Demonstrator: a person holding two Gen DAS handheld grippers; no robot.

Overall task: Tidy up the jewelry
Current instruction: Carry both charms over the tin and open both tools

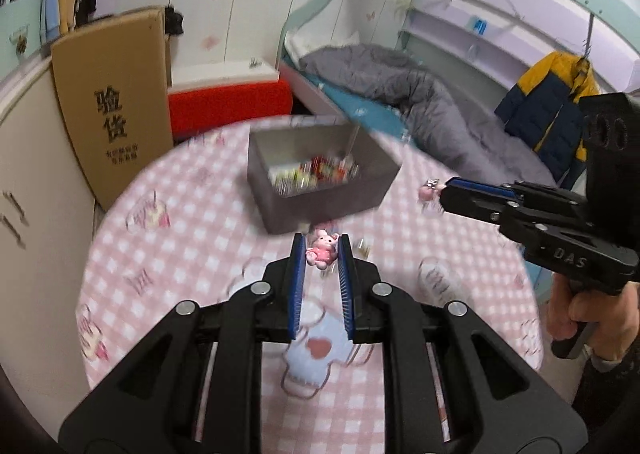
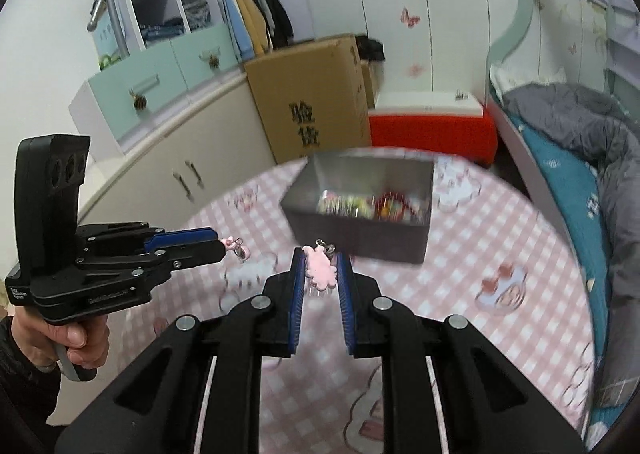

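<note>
My left gripper [image 1: 322,254] is shut on a pink bunny charm [image 1: 322,251], held above the table in front of the grey box [image 1: 320,198]. In the right wrist view it comes in from the left [image 2: 224,244] with the charm [image 2: 236,248] at its tip. My right gripper [image 2: 320,266] is shut on a second pink charm [image 2: 319,268] with a metal clasp, just short of the grey box [image 2: 360,238]. In the left wrist view it enters from the right [image 1: 442,188] with its charm [image 1: 428,190]. The box holds several colourful pieces of jewelry [image 2: 368,206].
A round table with a pink checked cloth [image 1: 180,238] carries the box. A tall cardboard box [image 2: 308,98], a red and white bin [image 2: 432,126] and cupboards stand behind it. A bed with a grey quilt [image 1: 420,94] is at the right.
</note>
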